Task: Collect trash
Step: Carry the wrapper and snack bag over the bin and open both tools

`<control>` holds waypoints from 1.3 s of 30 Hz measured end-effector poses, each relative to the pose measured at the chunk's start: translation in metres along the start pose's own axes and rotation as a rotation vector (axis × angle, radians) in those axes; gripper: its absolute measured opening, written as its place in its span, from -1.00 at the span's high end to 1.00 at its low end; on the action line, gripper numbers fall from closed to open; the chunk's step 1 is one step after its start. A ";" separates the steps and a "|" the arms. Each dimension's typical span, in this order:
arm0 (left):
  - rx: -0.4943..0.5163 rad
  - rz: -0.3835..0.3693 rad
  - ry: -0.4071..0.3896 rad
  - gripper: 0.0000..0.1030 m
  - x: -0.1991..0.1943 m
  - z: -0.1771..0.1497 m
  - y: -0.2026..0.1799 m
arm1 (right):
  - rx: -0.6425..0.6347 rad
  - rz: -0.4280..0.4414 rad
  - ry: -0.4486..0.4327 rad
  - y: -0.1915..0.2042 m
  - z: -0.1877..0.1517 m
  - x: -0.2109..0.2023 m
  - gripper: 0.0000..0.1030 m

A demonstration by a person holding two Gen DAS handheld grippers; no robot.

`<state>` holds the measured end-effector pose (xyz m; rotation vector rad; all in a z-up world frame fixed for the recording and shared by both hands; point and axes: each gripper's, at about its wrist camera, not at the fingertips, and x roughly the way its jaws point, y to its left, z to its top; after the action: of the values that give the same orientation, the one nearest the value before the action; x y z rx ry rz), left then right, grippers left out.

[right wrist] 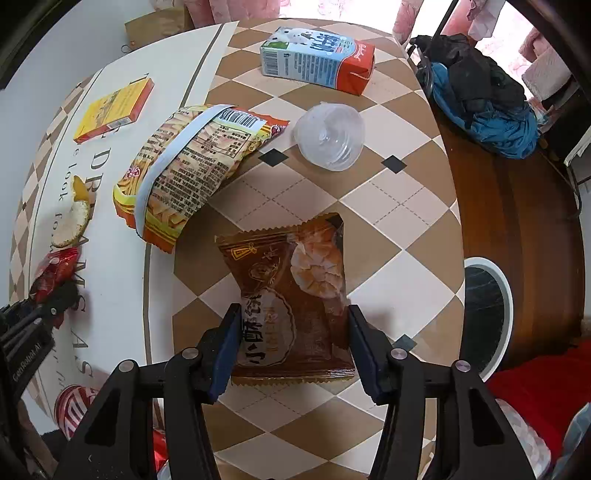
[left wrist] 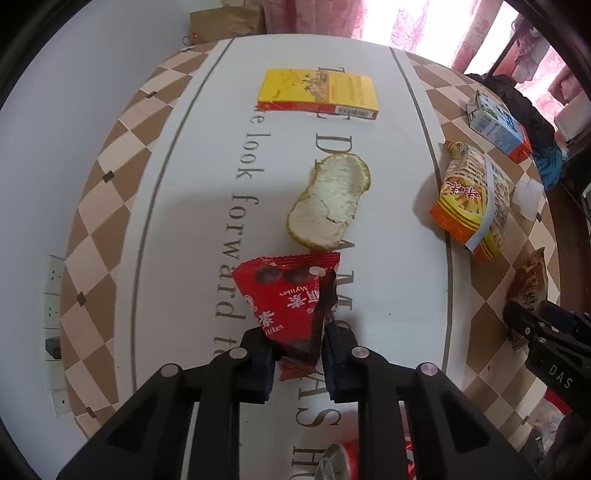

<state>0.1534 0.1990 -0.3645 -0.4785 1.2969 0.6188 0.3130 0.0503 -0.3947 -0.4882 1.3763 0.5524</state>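
My left gripper [left wrist: 297,349] is shut on a red snack wrapper [left wrist: 288,295], pinching its near end over the white printed mat [left wrist: 177,206]. An orange peel [left wrist: 328,201] lies just beyond it. My right gripper [right wrist: 291,339] has its jaws on both sides of a brown pastry wrapper [right wrist: 291,295] lying on the checkered tablecloth [right wrist: 391,229]; the pads touch its edges. An orange-yellow chip bag [right wrist: 184,166], a blue-white milk carton [right wrist: 317,59], a clear plastic cup [right wrist: 328,136] and a yellow box [right wrist: 114,110] lie farther out.
A white-rimmed bin [right wrist: 484,310] stands below the table's right edge. Dark and blue clothes [right wrist: 480,96] lie on a wooden surface at the far right. A red striped can [right wrist: 74,406] sits near the left. A paper bag [left wrist: 225,22] is behind the table.
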 end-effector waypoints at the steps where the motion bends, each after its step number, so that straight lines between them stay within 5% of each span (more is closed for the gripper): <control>1: 0.003 0.007 -0.007 0.69 -0.003 -0.001 0.001 | -0.004 -0.002 -0.002 0.001 -0.001 -0.001 -0.08; 12: 0.034 0.060 -0.131 0.70 -0.053 0.009 -0.009 | -0.006 0.030 -0.054 0.005 -0.017 -0.026 -0.01; 23: 0.065 -0.010 -0.327 0.70 -0.151 0.014 -0.039 | 0.033 0.110 -0.207 -0.029 -0.030 -0.108 0.00; 32: 0.181 -0.123 -0.454 0.70 -0.221 0.010 -0.134 | 0.114 0.143 -0.390 -0.118 -0.047 -0.204 0.00; 39: 0.324 -0.250 -0.413 0.70 -0.211 0.000 -0.252 | 0.234 0.103 -0.437 -0.226 -0.083 -0.228 0.00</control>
<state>0.2888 -0.0214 -0.1621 -0.2230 0.9019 0.2700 0.3662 -0.1962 -0.1788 -0.0962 1.0312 0.5364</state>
